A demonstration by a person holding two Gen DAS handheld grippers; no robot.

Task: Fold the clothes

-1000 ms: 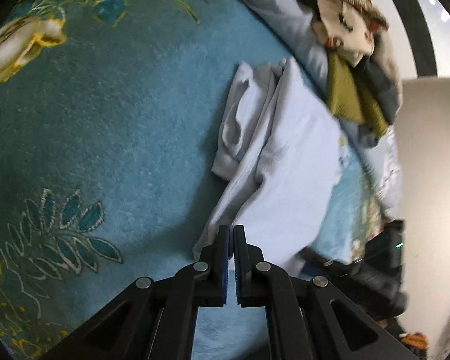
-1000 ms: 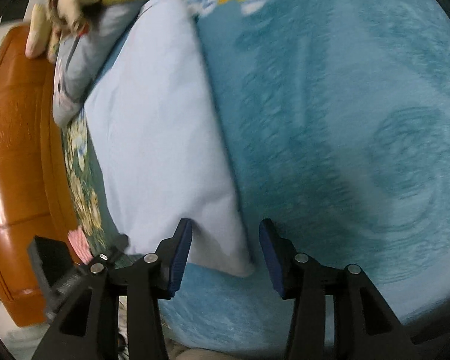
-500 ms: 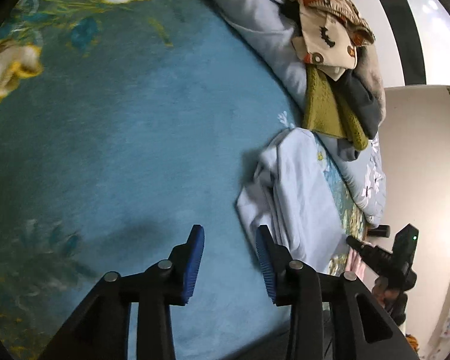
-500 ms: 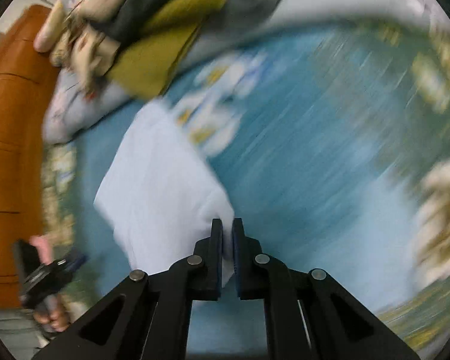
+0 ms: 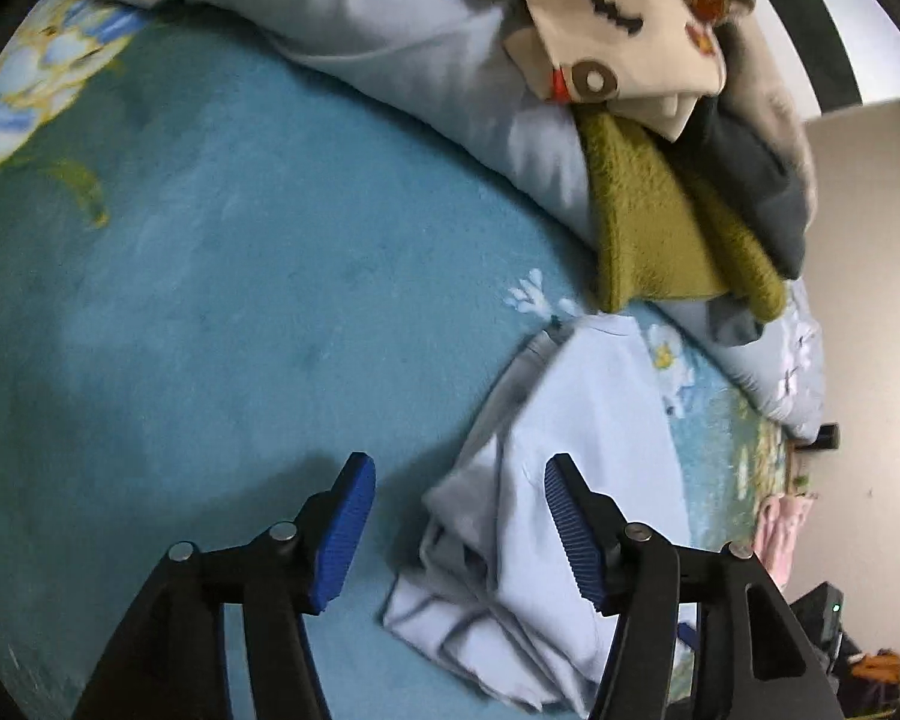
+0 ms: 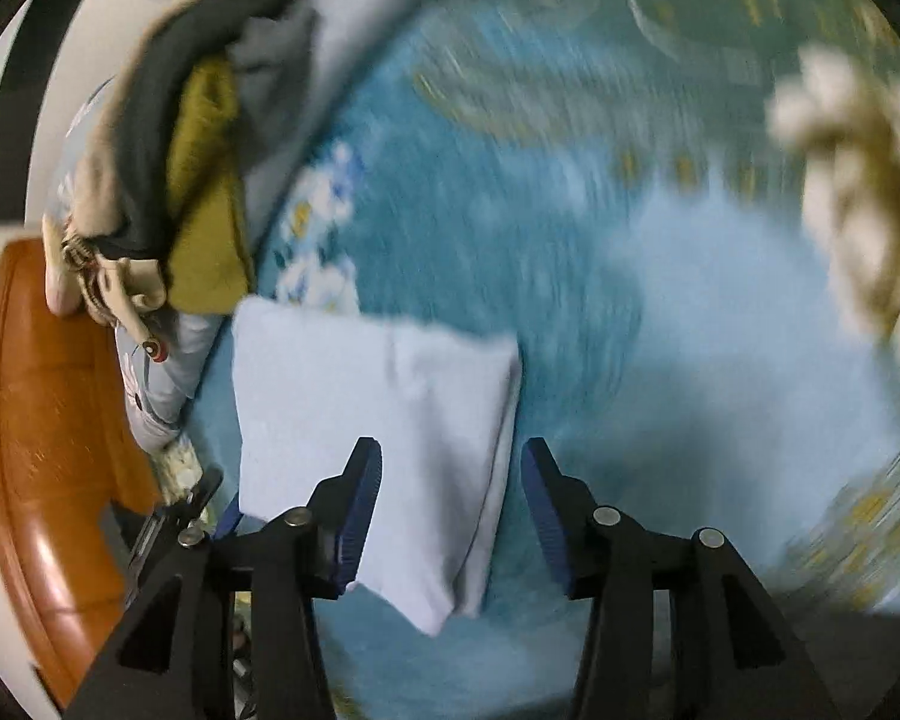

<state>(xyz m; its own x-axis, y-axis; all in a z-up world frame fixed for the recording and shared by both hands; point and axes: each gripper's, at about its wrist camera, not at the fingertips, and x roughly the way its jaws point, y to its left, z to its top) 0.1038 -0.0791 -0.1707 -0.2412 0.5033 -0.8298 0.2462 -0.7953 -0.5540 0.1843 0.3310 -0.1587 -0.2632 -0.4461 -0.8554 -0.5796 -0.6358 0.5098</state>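
Pale blue garment [image 5: 576, 480] is lying folded on the teal bedspread [image 5: 258, 312], near the bed's right edge, just short of the piled clothes [image 5: 672, 192] at the far side.

Left gripper [image 5: 456, 528] is hanging with blue pads spread, holding nothing, over the garment's bunched near-left corner, where layers are showing loose.

Right gripper [image 6: 450, 510] is likewise standing spread and empty, straddling the garment's [image 6: 378, 420] right edge; this view is blurring.

Judgement: the fold is looking made but untidy at the bunched end. Any squaring-up is needing a low pinch on all layers together.

Room: broad open bedspread is lying left; right is tight, with the wooden bed frame [image 6: 42, 420] close by.
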